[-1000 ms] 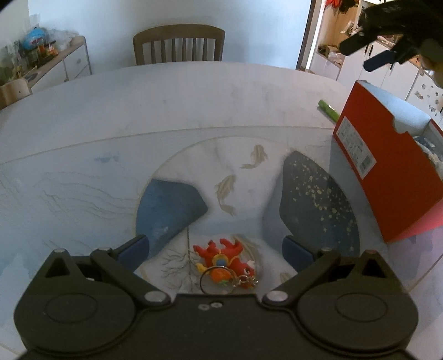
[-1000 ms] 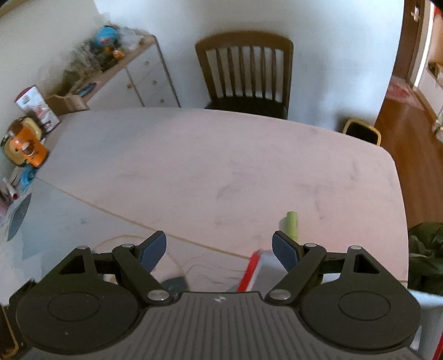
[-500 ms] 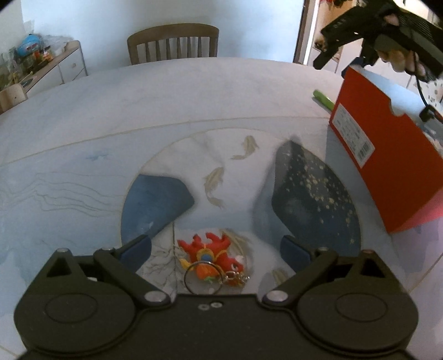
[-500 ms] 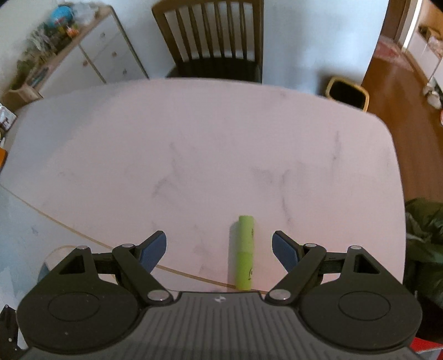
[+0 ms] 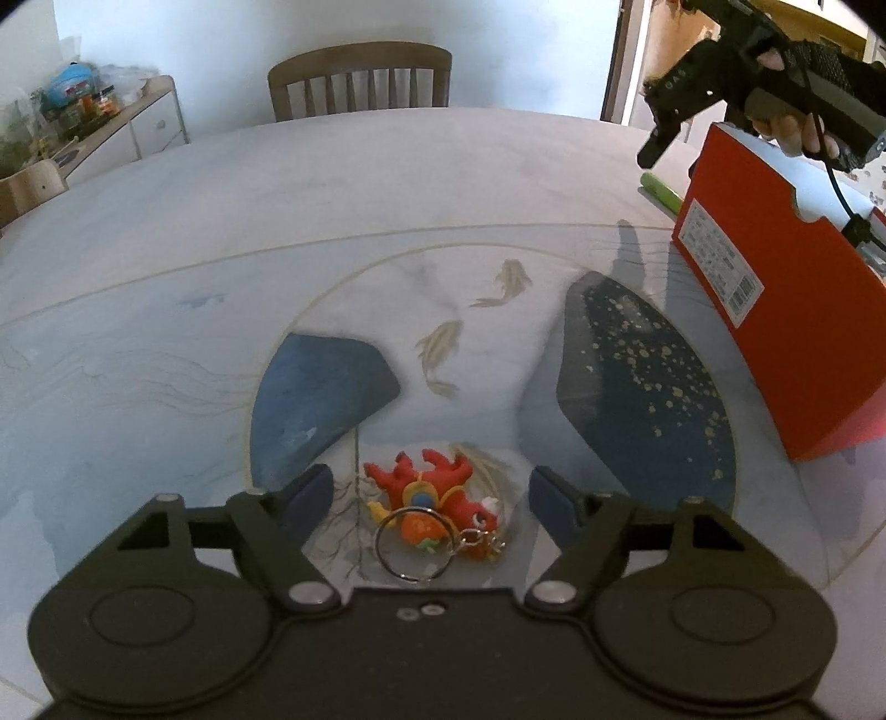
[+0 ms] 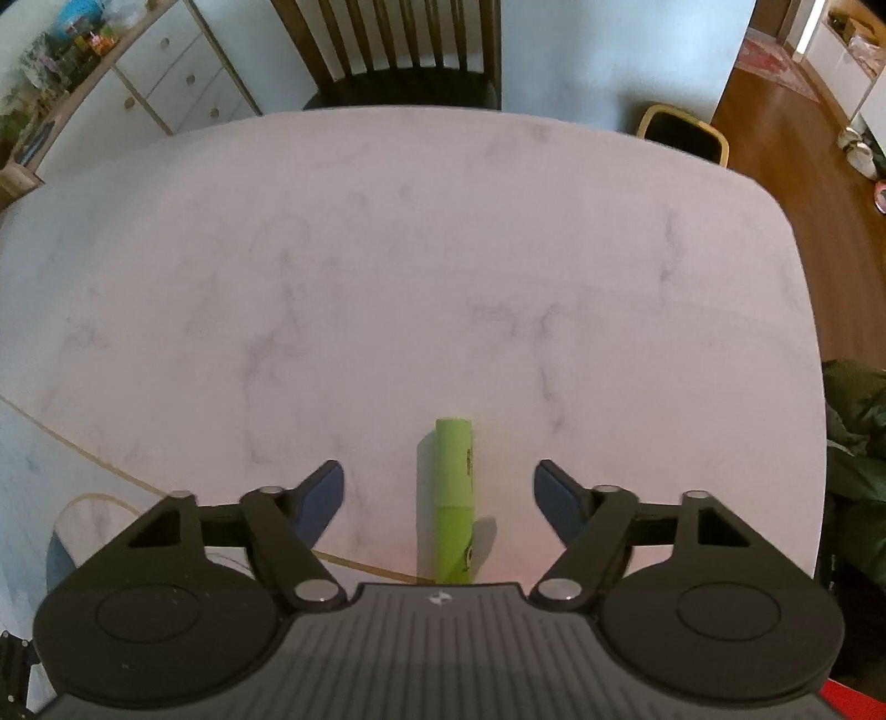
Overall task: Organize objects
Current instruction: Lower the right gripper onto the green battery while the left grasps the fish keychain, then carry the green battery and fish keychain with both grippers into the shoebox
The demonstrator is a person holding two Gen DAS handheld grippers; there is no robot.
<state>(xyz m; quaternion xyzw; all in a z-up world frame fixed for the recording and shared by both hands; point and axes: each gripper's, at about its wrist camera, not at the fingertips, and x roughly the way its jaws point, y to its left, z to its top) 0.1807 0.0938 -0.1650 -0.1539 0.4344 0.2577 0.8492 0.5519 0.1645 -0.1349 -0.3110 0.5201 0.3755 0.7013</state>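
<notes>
Left gripper: the left gripper [image 5: 431, 493] hangs low over the desk [image 5: 387, 183] with its jaws spread wide, holding nothing.
Right gripper: the right gripper [image 6: 438, 487] also has its jaws apart and holds nothing; the left wrist view shows it from outside, held in a hand [image 5: 797, 124] above the red box [image 5: 786, 310].
Keychain toy: a red and orange keychain toy [image 5: 437, 501] with a metal ring lies flat on the desk between the left gripper's fingers, touching neither.
Green tube: a green tube [image 6: 455, 498] lies flat between the right gripper's fingers, lengthwise along them, touching neither.
Only in left view: the red box, standing just beside the tube; the tube shows there as a short end behind the box's corner.
Only in right view: the desk's far and right edges, a chair [image 6: 398, 50] behind.
Open room: bare marble lies beyond the tube up to the far edge.
</notes>
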